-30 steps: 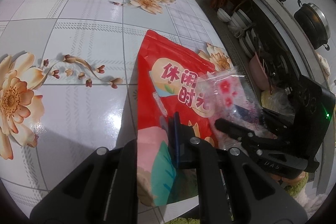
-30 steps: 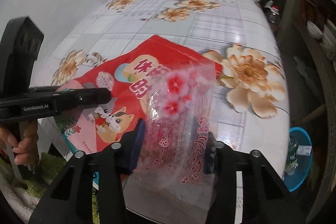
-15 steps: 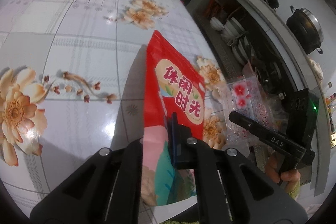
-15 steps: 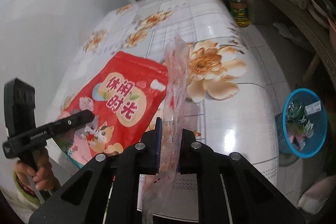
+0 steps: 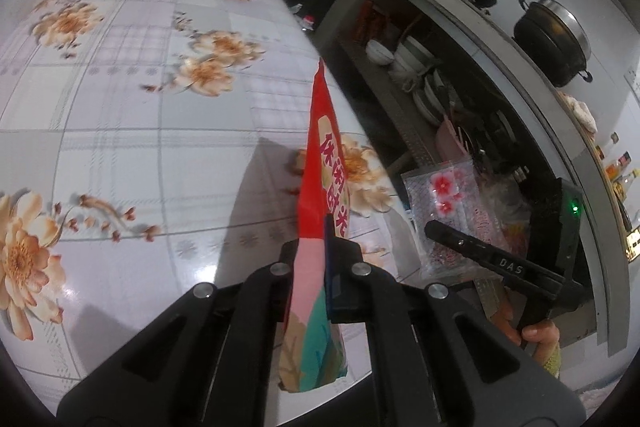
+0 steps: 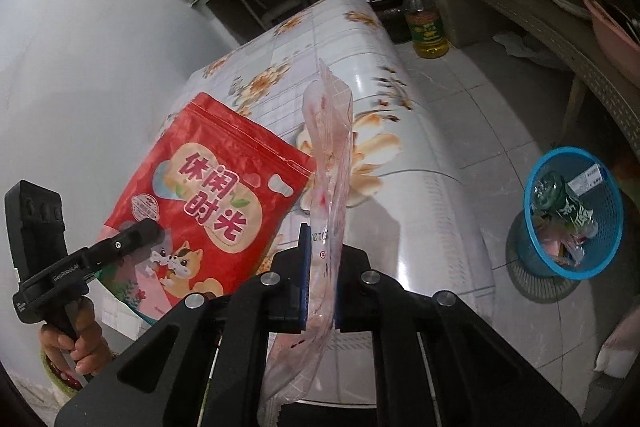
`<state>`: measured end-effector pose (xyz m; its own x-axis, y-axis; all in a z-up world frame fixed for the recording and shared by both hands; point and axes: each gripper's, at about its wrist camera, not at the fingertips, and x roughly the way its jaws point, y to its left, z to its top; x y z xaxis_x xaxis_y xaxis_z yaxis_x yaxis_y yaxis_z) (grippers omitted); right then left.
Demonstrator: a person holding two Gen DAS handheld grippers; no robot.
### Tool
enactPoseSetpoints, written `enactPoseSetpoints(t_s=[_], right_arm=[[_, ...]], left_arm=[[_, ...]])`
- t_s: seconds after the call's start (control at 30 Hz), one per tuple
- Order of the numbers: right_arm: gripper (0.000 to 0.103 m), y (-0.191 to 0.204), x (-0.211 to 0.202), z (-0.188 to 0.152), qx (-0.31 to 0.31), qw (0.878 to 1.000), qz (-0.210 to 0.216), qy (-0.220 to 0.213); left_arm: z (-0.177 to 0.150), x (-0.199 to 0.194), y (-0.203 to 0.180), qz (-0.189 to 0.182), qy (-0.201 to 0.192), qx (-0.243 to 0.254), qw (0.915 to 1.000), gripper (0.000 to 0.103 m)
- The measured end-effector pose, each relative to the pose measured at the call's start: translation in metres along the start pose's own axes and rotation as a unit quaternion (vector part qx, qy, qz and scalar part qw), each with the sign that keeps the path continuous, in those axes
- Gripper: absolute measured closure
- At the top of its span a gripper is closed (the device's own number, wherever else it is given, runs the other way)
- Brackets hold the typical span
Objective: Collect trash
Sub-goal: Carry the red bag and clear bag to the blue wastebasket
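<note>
Both bags (image 6: 192, 203) (image 6: 326, 163) now off the table (image 5: 120, 155), edge-on between closed jaws.

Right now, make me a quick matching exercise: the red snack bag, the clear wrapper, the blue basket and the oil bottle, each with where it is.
Things:
1. red snack bag
2. clear wrapper
3. blue basket
4. oil bottle

Places:
A. on the floor beyond the table's far end
B. pinched in the left gripper
C. on the floor to the table's right, trash inside
D. pinched in the right gripper

Pairs: 1-B, 2-D, 3-C, 4-A
</note>
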<state>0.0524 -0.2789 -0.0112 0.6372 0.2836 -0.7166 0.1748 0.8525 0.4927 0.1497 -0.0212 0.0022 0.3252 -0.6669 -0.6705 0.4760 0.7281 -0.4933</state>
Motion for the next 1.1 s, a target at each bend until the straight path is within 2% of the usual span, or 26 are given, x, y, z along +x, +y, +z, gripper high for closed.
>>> enactPoseSetpoints(t_s=[0.2,0.43,0.6,0.7,0.8,0.93,1.03,1.07,1.1], right_arm=[[0.095,-0.028,-0.019,0.004,0.035,0.999,0.001,-0.031],[0.095,-0.089,-0.069,0.005,0.102,0.990,-0.034,-0.095],[0.095,-0.153,-0.108,-0.007,0.169,0.973,-0.079,-0.138],[0.095,-0.191,-0.118,-0.021,0.212,0.960,-0.111,-0.143],[0.095,-0.225,-0.117,-0.035,0.253,0.950,-0.122,-0.135],[0.095,-0.257,-0.105,-0.048,0.284,0.941,-0.141,-0.120],[0.095,-0.277,-0.095,-0.057,0.308,0.935,-0.138,-0.108],[0.095,-0.284,-0.091,-0.060,0.315,0.933,-0.138,-0.105],[0.095,-0.290,-0.088,-0.063,0.322,0.931,-0.138,-0.101]], left_arm=[[0.010,0.008,-0.028,-0.014,0.000,0.027,0.9995,0.102],[0.032,0.024,-0.083,-0.044,-0.004,0.081,0.9958,0.103],[0.044,0.046,-0.131,-0.070,0.002,0.123,0.9900,0.103],[0.047,0.066,-0.158,-0.082,0.016,0.143,0.9862,0.103],[0.048,0.100,-0.183,-0.089,0.047,0.162,0.9817,0.103],[0.042,0.156,-0.216,-0.098,0.109,0.188,0.9712,0.103],[0.030,0.203,-0.241,-0.104,0.162,0.223,0.9556,0.103],[0.024,0.225,-0.253,-0.106,0.189,0.242,0.9456,0.103],[0.022,0.238,-0.260,-0.106,0.204,0.250,0.9407,0.103]])
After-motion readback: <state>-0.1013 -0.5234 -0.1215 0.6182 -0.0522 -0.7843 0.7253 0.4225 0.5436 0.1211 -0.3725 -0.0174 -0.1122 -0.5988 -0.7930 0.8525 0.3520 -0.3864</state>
